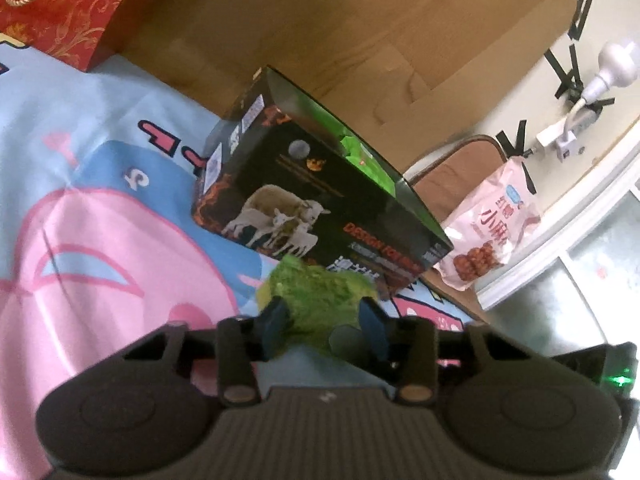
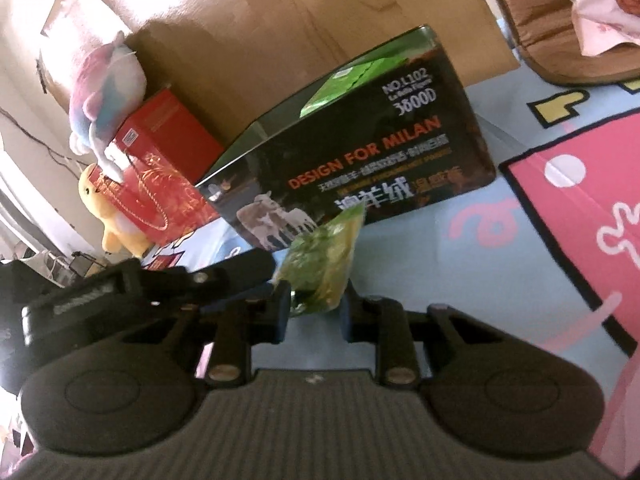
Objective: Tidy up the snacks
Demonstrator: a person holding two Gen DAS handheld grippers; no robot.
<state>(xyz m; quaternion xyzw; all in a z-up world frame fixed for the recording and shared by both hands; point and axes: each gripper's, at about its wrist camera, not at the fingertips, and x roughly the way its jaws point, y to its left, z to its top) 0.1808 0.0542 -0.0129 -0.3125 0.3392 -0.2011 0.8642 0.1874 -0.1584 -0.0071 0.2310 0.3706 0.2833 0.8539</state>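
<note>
A crinkly green snack packet (image 1: 320, 292) sits between the blue pads of my left gripper (image 1: 324, 320), which is shut on it low over the cartoon sheet. In the right wrist view a green and yellow packet (image 2: 320, 264) is pinched in my right gripper (image 2: 316, 308). The left gripper's housing (image 2: 120, 292) reaches in beside it from the left; whether both hold one packet I cannot tell. Just beyond stands a black box with a sheep picture (image 1: 320, 200) (image 2: 380, 152), tilted and open on top. Green packets (image 1: 356, 148) (image 2: 340, 84) lie inside it.
A pink snack bag (image 1: 488, 224) leans on a brown seat at the right. A red gift bag (image 1: 60, 4) (image 2: 160, 184), two plush toys (image 2: 108, 92) and a large cardboard box (image 1: 360, 32) stand behind. A pink carton (image 2: 580, 220) lies right of the black box.
</note>
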